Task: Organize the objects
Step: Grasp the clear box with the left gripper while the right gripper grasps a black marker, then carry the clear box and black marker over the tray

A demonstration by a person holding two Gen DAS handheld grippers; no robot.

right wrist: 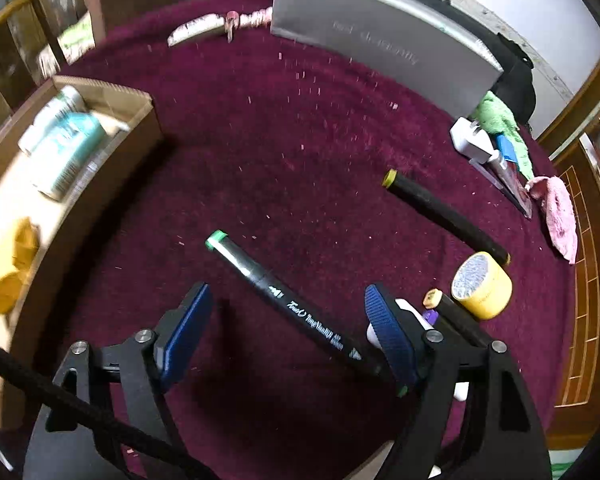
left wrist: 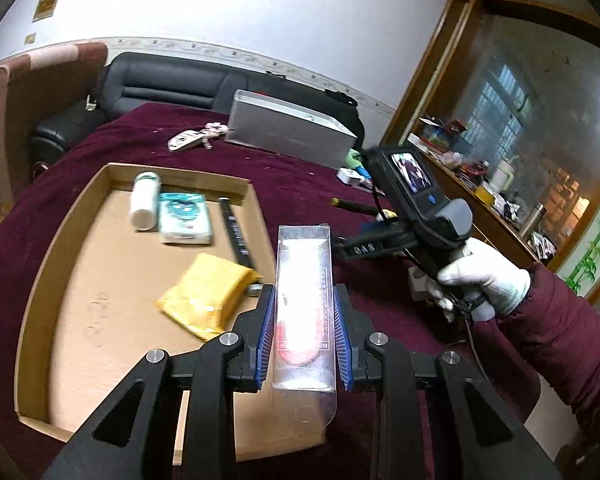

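My left gripper (left wrist: 303,312) is shut on a clear plastic package (left wrist: 303,280) with something red and white inside, held above the right edge of a shallow cardboard tray (left wrist: 36,272). The tray holds a white bottle (left wrist: 143,200), a teal tissue pack (left wrist: 185,218), a black marker (left wrist: 236,232) and a yellow pouch (left wrist: 208,292). My right gripper (right wrist: 288,320) is open, low over the maroon cloth, its fingers either side of a black marker with a green cap (right wrist: 284,300). The right gripper also shows in the left wrist view (left wrist: 340,242).
On the cloth lie another black marker (right wrist: 444,216), a yellow tape roll (right wrist: 480,284), a white charger (right wrist: 470,140), green and pink cloths (right wrist: 556,216) and a grey box (right wrist: 380,48). A black sofa (left wrist: 168,84) stands behind the table.
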